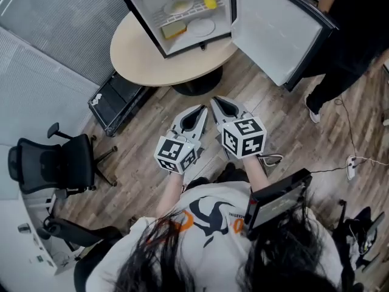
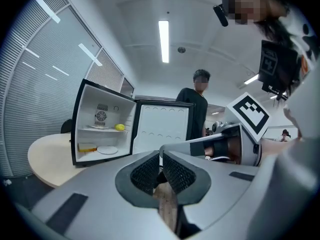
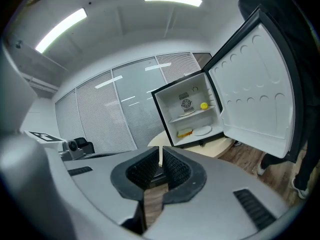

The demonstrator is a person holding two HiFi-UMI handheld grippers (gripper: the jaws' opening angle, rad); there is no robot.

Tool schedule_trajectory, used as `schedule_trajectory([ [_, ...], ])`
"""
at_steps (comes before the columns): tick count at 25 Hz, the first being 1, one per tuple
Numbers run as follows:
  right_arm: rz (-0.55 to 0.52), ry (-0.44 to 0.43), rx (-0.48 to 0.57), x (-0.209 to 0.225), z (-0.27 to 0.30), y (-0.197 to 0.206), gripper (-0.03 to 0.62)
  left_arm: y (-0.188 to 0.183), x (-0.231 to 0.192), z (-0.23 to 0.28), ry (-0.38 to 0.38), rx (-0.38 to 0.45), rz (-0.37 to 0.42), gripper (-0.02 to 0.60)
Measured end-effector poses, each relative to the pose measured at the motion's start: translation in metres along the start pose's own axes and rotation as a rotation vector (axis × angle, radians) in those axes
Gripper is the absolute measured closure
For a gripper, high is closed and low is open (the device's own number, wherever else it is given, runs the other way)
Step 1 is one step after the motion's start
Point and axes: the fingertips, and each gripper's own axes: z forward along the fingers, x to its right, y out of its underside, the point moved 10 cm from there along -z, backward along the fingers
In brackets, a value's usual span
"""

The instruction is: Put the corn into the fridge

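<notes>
The yellow corn (image 1: 209, 0) lies on the upper shelf of the open mini fridge (image 1: 141, 12), beside a white plate (image 1: 180, 6). In the gripper views the corn (image 2: 120, 127) (image 3: 204, 105) shows far ahead on that shelf. The fridge stands on a round beige table (image 1: 152, 62) with its door (image 1: 273, 32) swung wide to the right. My left gripper (image 1: 201, 109) (image 2: 160, 153) and right gripper (image 1: 214, 101) (image 3: 160, 154) hang side by side over the wooden floor, well short of the table. Both are shut with nothing between the jaws.
On the fridge's lower shelf lie a yellow block (image 1: 173, 30) and a second plate (image 1: 202, 27). A person in black (image 1: 352, 35) stands behind the door. A black case (image 1: 115, 102) sits by the table's foot, office chairs (image 1: 51, 163) at left, a cable and power strip (image 1: 351, 166) at right.
</notes>
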Motion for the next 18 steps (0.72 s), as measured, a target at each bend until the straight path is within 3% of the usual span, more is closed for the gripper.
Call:
schedule_trajectory([
  [18, 0.023, 0.028, -0.037, -0.066, 0.017, 0.025, 0.562, 0.007, -0.032, -0.079, -0.009, 0.029, -0.045, 0.568],
])
